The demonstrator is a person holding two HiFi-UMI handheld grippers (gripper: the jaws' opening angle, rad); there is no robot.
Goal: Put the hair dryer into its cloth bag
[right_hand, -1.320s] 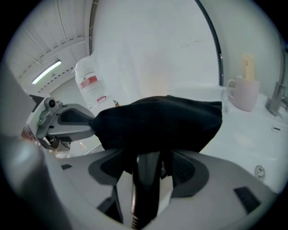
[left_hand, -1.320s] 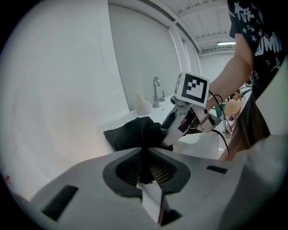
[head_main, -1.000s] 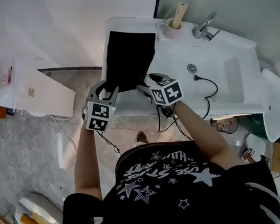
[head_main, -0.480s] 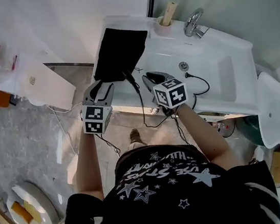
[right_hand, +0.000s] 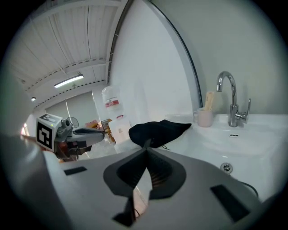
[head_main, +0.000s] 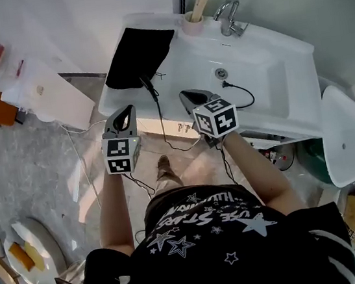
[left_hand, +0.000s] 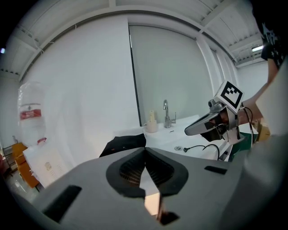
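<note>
At upper centre of the head view, the black cloth bag [head_main: 138, 57] lies on the white sink counter [head_main: 180, 65], left of the basin. A black cord [head_main: 158, 108] trails from it over the front edge. Just below, the left gripper [head_main: 127, 111] and right gripper [head_main: 187, 96] hang clear of the bag, their jaws just closed with nothing between them.

Black cloth bag [head_main: 138, 51], white sink [head_main: 258, 61].
Grey left gripper [head_main: 129, 110] and right gripper [head_main: 184, 95], square-patterned in black and white; black shirt [head_main: 211, 245] strewn with white stars.
</note>
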